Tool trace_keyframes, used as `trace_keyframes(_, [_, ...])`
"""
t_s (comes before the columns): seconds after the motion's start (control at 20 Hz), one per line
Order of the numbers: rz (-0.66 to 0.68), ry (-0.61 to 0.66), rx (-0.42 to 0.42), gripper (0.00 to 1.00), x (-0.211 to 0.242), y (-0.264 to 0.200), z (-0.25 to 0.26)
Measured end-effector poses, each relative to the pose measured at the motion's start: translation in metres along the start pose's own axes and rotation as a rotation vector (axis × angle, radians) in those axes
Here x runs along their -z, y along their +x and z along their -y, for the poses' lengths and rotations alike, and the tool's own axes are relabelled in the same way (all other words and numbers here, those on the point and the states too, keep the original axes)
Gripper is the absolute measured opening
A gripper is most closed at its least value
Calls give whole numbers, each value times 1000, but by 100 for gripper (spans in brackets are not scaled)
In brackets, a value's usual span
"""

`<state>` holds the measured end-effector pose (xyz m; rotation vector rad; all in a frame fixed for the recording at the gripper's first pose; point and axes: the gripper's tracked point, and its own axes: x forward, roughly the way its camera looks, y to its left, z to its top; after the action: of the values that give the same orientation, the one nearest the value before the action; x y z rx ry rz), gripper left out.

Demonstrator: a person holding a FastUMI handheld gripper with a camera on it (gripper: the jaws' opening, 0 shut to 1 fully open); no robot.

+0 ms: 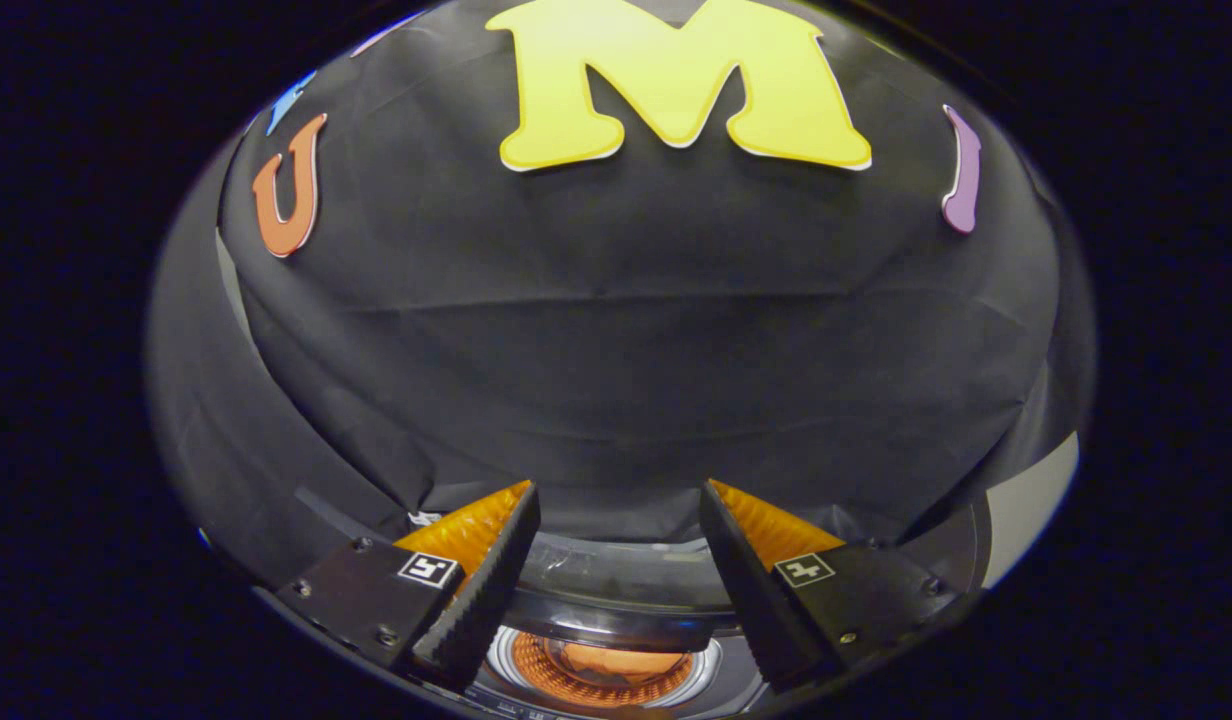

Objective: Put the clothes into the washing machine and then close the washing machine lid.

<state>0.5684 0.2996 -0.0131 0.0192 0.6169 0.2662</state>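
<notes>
The washing machine (601,640) sits low between the fingers, seen from above: a round drum opening ringed in bright metal, with something orange (606,665) lying inside it. That orange mass looks like the clothes already dropped into the drum, though part of the colour may be a reflection, so I would not swear to it. The lid (626,575) appears as a clear, dark-rimmed panel standing raised just beyond the opening, so my judgement is that the loading part is done or nearly so and closing the lid is what remains.

The gripper (616,560) hangs above the machine with its fingers spread wide and nothing between them; neither finger touches the lid or the drum rim.

Around the opening is the machine's dark top (a few small markings along its near edge, too small to make out). Behind the machine rises the booth's black cloth wall (616,350), creased and draped, and off to the right a strip of pale surface (1036,500) shows past the cloth's edge.
</notes>
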Motion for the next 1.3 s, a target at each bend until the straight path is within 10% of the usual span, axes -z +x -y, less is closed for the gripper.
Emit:
trace_keyframes(0.85, [147, -28, 5, 100, 46, -50, -11])
trace_keyframes(1.3, [79, -19, -10, 100, 148, -81, -23])
